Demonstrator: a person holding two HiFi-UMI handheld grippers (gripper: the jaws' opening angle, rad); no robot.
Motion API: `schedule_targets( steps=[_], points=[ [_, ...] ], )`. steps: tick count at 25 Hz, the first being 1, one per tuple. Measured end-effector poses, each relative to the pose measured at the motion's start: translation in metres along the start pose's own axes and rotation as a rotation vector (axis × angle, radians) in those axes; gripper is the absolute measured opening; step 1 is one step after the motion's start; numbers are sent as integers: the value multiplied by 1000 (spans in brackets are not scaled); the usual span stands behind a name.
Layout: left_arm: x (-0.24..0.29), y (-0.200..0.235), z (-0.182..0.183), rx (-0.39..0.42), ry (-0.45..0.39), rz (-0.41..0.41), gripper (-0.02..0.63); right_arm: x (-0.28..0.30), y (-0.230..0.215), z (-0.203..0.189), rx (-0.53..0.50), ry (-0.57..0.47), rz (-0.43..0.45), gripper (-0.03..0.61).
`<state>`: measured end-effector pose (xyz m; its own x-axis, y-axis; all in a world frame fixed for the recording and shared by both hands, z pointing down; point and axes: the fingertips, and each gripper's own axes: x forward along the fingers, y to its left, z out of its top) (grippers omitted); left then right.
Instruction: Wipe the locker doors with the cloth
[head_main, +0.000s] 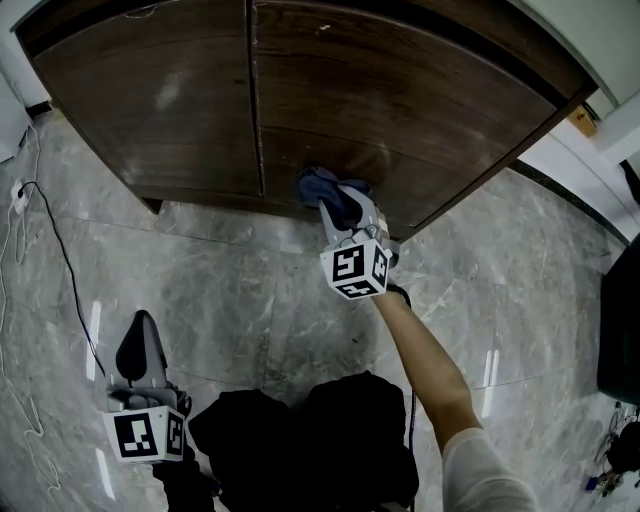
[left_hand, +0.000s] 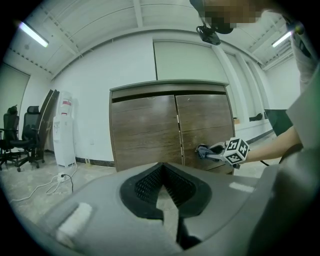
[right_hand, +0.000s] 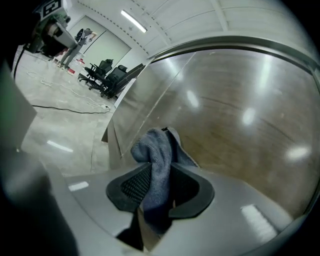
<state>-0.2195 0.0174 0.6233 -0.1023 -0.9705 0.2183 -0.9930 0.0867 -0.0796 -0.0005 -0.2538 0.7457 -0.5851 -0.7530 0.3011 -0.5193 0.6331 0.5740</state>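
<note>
Both doors of the locker are closed, so whatever is inside is hidden, and the head view cuts off its upper part at the picture's top edge. The cloth, a blue-grey bundle, sits low on the right door, just right of the seam between the doors and near the bottom edge. It looks to be against the wood, though the exact contact is hard to make out. The right gripper holds it: in the right gripper view the jaws stand partly apart, clamped on the cloth, which fills the gap, covers much of the pads and bunches up ahead of them before the door. A bare forearm reaches out to this gripper. The left gripper hangs low at the left, well apart from the locker, over the marble floor; its jaws meet at the tips with nothing between them. Its own view shows the whole locker from farther back, with the cloth small on the right door. A cable trails over the floor at the left. A water dispenser and office chairs stand to the left of the locker, dim at that view's rim.
</note>
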Motion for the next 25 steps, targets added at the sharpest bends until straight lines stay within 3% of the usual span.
schedule_targets(
  steps=[9, 13, 25],
  points=[
    [1, 1, -9, 10, 24, 7, 2, 27, 52, -48, -20, 100, 105, 112],
    [3, 2, -12, 4, 23, 6, 2, 27, 50, -44, -41, 112, 110, 110],
    [-5, 7, -12, -31, 4, -3, 2, -10, -41, 108, -112, -36, 10, 109]
  ],
)
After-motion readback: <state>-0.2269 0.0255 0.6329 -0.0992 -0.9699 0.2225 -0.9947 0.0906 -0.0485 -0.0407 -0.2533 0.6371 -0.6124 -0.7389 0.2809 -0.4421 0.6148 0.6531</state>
